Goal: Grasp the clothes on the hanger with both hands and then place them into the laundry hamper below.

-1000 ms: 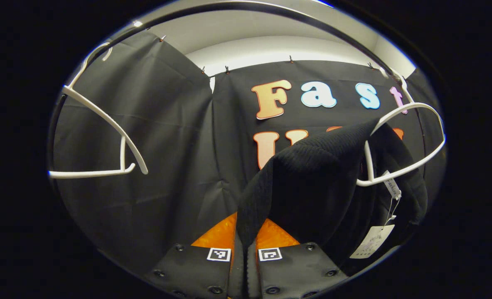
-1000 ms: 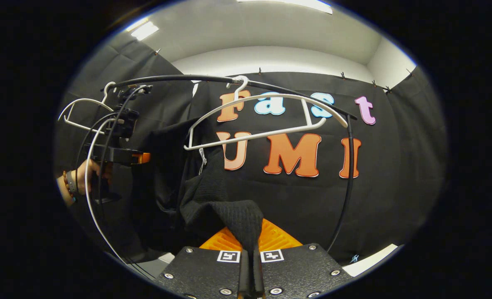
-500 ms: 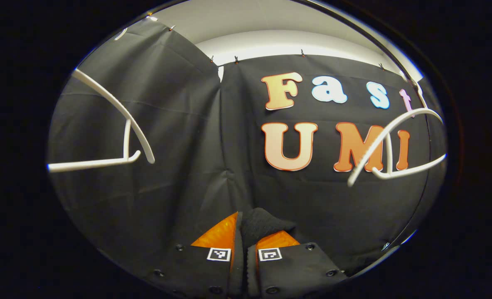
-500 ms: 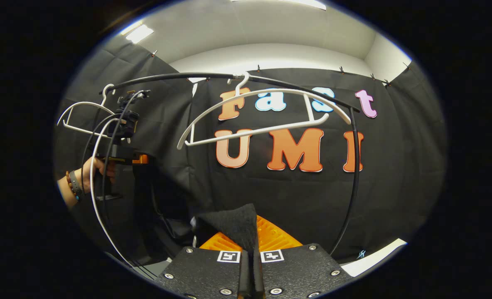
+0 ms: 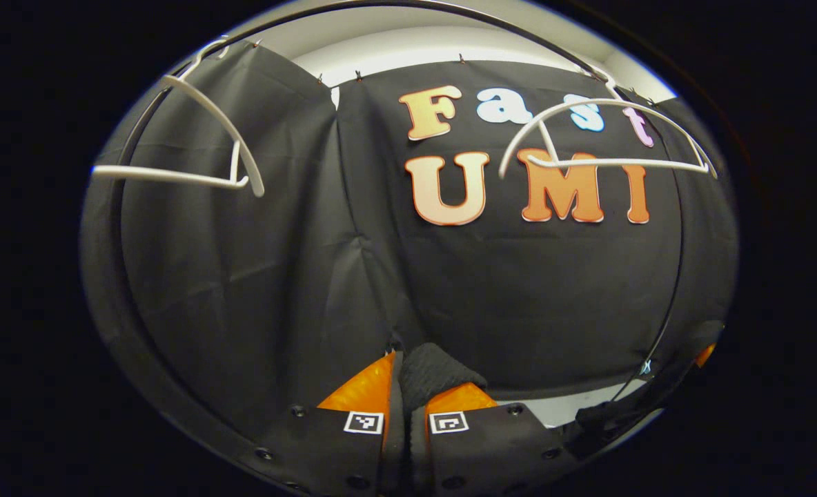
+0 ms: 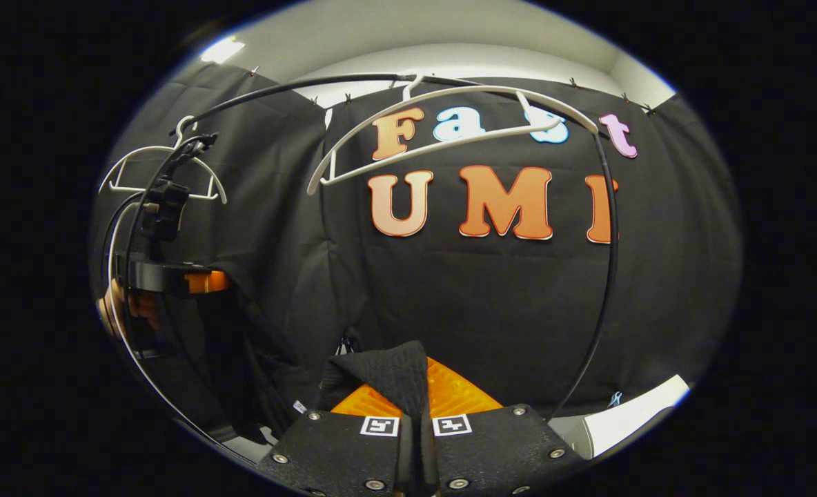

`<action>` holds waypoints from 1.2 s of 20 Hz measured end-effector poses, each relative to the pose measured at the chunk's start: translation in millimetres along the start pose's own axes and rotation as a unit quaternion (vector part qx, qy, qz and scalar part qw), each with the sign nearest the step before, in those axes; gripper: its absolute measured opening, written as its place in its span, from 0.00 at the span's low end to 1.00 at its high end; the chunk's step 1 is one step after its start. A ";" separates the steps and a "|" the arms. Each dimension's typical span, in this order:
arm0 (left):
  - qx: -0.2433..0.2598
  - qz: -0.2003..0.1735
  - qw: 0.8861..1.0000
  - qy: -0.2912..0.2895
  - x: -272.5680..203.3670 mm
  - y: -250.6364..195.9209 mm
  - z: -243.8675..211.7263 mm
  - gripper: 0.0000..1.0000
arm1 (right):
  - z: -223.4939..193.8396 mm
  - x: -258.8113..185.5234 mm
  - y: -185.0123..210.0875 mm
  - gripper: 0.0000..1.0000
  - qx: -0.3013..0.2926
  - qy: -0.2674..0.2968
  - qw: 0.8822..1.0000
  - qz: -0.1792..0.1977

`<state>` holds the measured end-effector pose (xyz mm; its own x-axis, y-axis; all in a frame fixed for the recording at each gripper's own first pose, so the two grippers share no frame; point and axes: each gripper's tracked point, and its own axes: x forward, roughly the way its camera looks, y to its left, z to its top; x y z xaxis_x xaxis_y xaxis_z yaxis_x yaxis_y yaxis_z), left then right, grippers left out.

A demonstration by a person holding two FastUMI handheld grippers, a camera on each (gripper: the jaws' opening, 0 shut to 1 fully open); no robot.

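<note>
The black knit garment (image 5: 433,368) is off its hanger, and my left gripper (image 5: 406,386) is shut on a fold of it. In the right gripper view another fold of the garment (image 6: 389,373) bunches between the fingers of my right gripper (image 6: 415,397), which is also shut on it. The bare white hanger (image 6: 450,128) hangs from the black rail (image 6: 298,93) above. Farther left in that view a hand holds the left gripper (image 6: 198,281), with dark cloth drooping below it. Both grippers sit well below the hanger (image 5: 605,138).
A second empty white hanger (image 5: 198,141) hangs at the rail's left end, also seen as a hanger (image 6: 163,172) behind the left gripper's cables. The rail's black upright (image 6: 605,276) curves down on the right. A pale strip of floor (image 6: 633,414) shows low right.
The garment slid off the right hanger, which now hangs bare. Both grippers have dropped lower with the cloth still clamped, so the hangers and rail sit higher in both views.
</note>
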<state>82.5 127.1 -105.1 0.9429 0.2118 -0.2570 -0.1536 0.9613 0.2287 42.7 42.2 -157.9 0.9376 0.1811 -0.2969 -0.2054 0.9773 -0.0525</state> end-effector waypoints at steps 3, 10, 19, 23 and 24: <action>-0.022 -0.005 0.999 0.029 -6.8 -0.1 -32.6 0.11 | -30.2 0.1 -0.9 0.04 0.010 0.035 0.999 0.001; -0.036 -0.010 0.994 0.107 -7.8 -13.1 -125.6 0.11 | -102.6 11.7 17.0 0.04 0.010 0.135 0.991 0.026; -0.021 -0.023 0.968 0.250 -22.0 -24.5 -248.9 0.11 | -229.0 2.7 39.2 0.07 0.026 0.313 0.949 0.044; -0.038 -0.027 0.955 0.292 -23.6 -30.8 -278.0 0.09 | -237.9 6.5 45.0 0.10 0.047 0.334 0.940 0.041; -0.035 -0.027 0.954 0.298 -26.1 -30.2 -282.5 0.12 | -242.7 6.3 43.7 0.12 0.045 0.340 0.939 0.038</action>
<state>-21.0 142.2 -370.6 0.6178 0.2042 -0.7594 -0.1487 0.9786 0.1422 -28.5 59.3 -393.4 0.5197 0.1694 -0.8374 -0.2111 0.9752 0.0662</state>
